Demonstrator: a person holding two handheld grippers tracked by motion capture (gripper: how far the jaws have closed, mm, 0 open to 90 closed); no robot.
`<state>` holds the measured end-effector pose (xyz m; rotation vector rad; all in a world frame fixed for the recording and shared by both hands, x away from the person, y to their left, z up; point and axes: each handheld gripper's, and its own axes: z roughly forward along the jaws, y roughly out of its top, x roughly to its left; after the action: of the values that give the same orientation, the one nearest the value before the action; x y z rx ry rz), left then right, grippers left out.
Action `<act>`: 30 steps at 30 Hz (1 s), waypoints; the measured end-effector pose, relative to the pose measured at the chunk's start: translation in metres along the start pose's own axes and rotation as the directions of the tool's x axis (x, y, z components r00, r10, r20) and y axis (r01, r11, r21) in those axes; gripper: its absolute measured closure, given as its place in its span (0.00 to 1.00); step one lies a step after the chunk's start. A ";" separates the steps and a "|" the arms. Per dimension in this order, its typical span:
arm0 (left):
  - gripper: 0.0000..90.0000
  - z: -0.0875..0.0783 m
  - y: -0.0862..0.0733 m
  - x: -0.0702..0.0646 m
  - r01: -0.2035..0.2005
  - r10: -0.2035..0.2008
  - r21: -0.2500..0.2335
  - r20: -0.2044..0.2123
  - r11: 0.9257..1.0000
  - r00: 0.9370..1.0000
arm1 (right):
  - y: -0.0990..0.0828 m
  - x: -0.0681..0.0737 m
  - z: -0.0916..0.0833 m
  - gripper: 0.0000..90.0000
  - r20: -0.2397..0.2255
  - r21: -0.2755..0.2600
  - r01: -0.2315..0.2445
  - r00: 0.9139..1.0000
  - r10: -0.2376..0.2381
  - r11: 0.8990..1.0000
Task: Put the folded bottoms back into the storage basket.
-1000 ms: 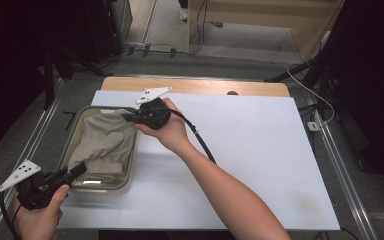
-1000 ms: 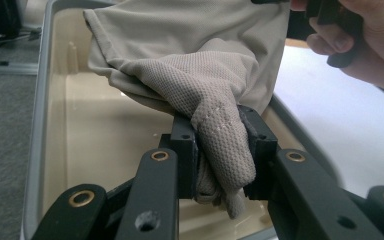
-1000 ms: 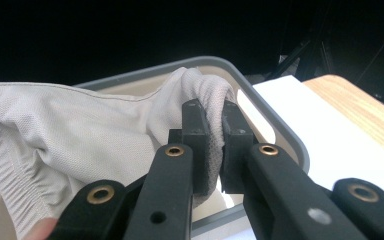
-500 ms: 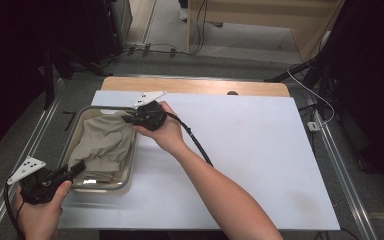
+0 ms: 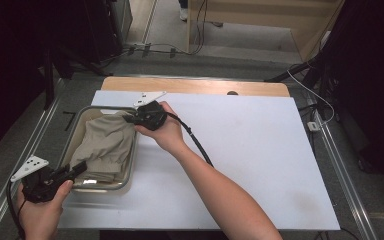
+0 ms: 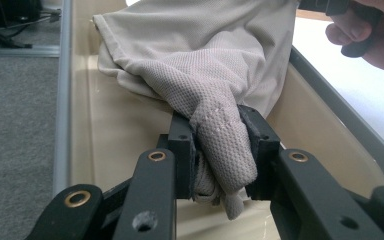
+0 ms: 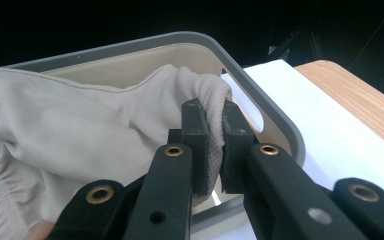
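Note:
A beige mesh cloth lies bunched inside a cream tray with a grey rim at the table's left. My left gripper is at the tray's near end, its jaws shut on a thick fold of the cloth. At the tray's far right corner my right gripper is shut on another fold of the cloth, right beside the tray's rim. In the left gripper view the right hand shows at the upper right.
The tray sits on a white sheet covering the table, with a wooden strip along the far edge. Metal rails run along both sides. A black cable trails from the right gripper across the sheet.
The right gripper has sunk a little toward the tray's far corner with its fold of cloth. The left gripper has barely moved.

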<state>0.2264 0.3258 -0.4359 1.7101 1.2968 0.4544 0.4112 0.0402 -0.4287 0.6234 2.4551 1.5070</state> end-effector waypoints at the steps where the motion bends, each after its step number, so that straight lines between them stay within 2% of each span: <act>1: 0.78 0.000 0.000 0.000 0.000 0.000 0.003 -0.004 1.000 1.000 | 0.000 0.001 0.001 0.92 0.003 0.000 0.000 1.000 0.000 1.000; 4: 0.78 0.000 0.000 0.001 0.002 -0.002 0.007 -0.013 1.000 1.000 | -0.001 0.002 0.005 0.92 0.012 0.003 0.009 1.000 -0.009 1.000; 5: 0.76 0.000 0.000 0.001 0.004 -0.003 0.005 -0.037 1.000 0.999 | -0.002 0.002 0.006 0.90 0.018 0.007 0.005 1.000 -0.005 1.000; 6: 0.69 0.000 0.000 0.000 0.012 -0.013 -0.011 -0.093 1.000 0.996 | -0.003 0.001 0.008 0.84 0.026 0.008 0.013 1.000 -0.013 1.000; 7: 0.52 0.000 0.002 0.000 0.016 -0.019 -0.021 -0.117 1.000 0.993 | -0.004 0.000 0.010 0.67 0.058 0.015 0.023 0.998 -0.023 1.000; 8: 0.35 0.000 0.002 0.000 0.019 -0.021 -0.022 -0.106 1.000 0.994 | -0.003 -0.001 0.011 0.42 0.087 0.029 0.014 0.996 -0.017 0.999; 9: 0.24 -0.002 0.003 -0.001 0.009 -0.011 -0.030 -0.095 1.000 0.995 | -0.002 -0.003 0.011 0.25 0.095 0.045 -0.020 0.995 0.015 0.999; 11: 0.11 -0.005 0.004 -0.001 0.000 -0.006 -0.053 -0.099 0.999 0.995 | 0.001 -0.007 0.006 0.12 0.099 0.048 -0.085 0.992 0.080 0.995; 12: 0.07 -0.007 0.004 0.000 0.002 -0.007 -0.062 -0.087 0.998 0.996 | 0.002 -0.008 0.002 0.08 0.102 0.045 -0.102 0.990 0.097 0.994; 13: 0.05 -0.009 0.005 0.001 0.002 -0.007 -0.079 -0.053 0.997 0.999 | 0.002 -0.010 -0.001 0.05 0.097 0.040 -0.106 0.990 0.102 0.994; 14: 0.03 -0.010 0.005 0.001 0.003 -0.007 -0.084 -0.040 0.996 0.999 | 0.003 -0.011 -0.007 0.01 0.080 0.033 -0.112 0.991 0.109 0.993; 16: 0.00 -0.011 0.005 0.002 0.000 0.000 -0.098 0.002 0.995 1.000 | 0.003 -0.013 -0.017 0.00 0.067 0.015 -0.105 0.992 0.104 0.994; 20: 0.00 -0.012 0.005 0.001 -0.005 0.012 -0.115 0.059 0.993 0.998 | 0.000 -0.013 -0.033 0.00 0.048 -0.014 -0.088 0.995 0.089 0.996; 24: 0.00 -0.012 0.005 -0.002 -0.015 0.023 -0.120 0.065 0.993 0.998 | -0.003 -0.012 -0.050 0.00 0.057 -0.040 -0.082 0.995 0.084 0.996; 27: 0.00 -0.012 0.006 -0.006 -0.038 0.048 -0.121 0.088 0.992 0.995 | -0.008 -0.010 -0.062 0.00 0.061 -0.058 -0.083 0.994 0.087 0.995; 30: 0.00 -0.009 0.008 -0.011 -0.040 0.053 -0.118 0.111 0.992 0.992 | -0.015 -0.009 -0.075 0.00 0.075 -0.073 -0.085 0.993 0.090 0.994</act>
<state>0.2201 0.3199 -0.4217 1.6480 1.1296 0.4437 0.3869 -0.0301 -0.4073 0.7706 2.3351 1.5610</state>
